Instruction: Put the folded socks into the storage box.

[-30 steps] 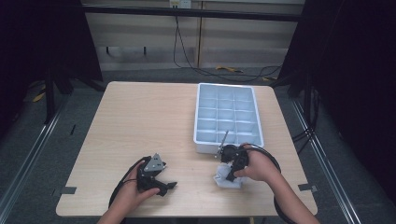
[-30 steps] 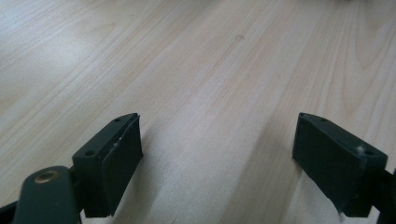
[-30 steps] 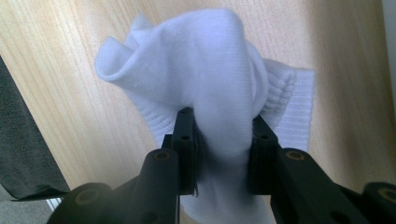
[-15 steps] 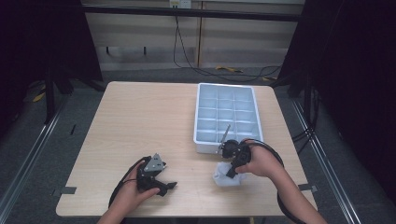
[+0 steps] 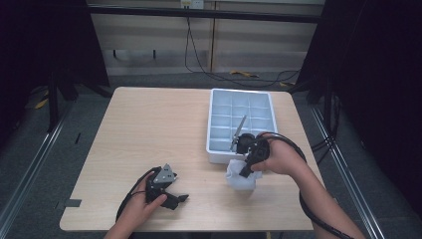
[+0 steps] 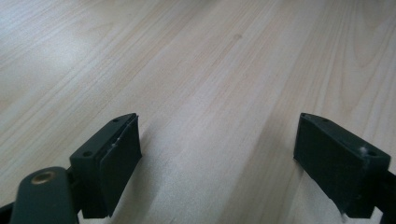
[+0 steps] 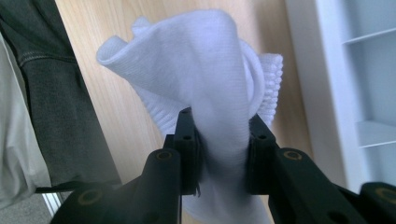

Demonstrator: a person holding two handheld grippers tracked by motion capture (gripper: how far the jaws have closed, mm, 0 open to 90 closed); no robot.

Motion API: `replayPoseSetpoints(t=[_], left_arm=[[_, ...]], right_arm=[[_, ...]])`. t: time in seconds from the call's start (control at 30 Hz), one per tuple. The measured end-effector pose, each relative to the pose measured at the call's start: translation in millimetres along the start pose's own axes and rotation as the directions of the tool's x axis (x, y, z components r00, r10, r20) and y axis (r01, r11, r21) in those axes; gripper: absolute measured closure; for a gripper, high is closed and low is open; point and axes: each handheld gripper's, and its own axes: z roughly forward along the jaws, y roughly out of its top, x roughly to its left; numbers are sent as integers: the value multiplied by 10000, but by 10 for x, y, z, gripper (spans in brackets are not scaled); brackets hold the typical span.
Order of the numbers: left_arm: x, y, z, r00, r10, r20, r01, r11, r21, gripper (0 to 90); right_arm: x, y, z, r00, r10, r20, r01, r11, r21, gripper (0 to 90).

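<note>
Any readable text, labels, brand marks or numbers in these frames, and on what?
None can be read.
White sock held in the right gripper: plain ribbed knit, no print.
Compartment tray: bare, no label.
Left gripper jaws: plain black, no marking.
Table: bare wood grain.

White sock (image 7: 219, 93) (ribbed, bunched) hangs beside tray (image 5: 215, 149).

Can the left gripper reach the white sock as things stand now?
Probably not usefully: the right gripper is clamped on the white sock and holds it beside the tray. The left gripper rests open on the table, apart.
</note>
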Motion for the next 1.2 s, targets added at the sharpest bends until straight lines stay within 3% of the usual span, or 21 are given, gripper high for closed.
replayPoseSetpoints(t=[0.5,0.9,0.93,1.2], left_arm=[[0,1,-1,10000,9,38,-9,10000,23,143],[-1,0,1,10000,-1,24,1,10000,-11,142],[-1,0,2,10000,-2,23,2,10000,-12,142],[-2,0,1,10000,-6,23,6,10000,-12,142]], right_arm=[[-179,227,-309,9999,93,68,-92,9998,-149,717],[-169,173,-290,9995,281,176,-274,9988,-397,716],[-166,167,-269,9998,115,158,-107,9988,-486,715],[-104,116,-126,9998,80,187,-72,9990,-449,713]])
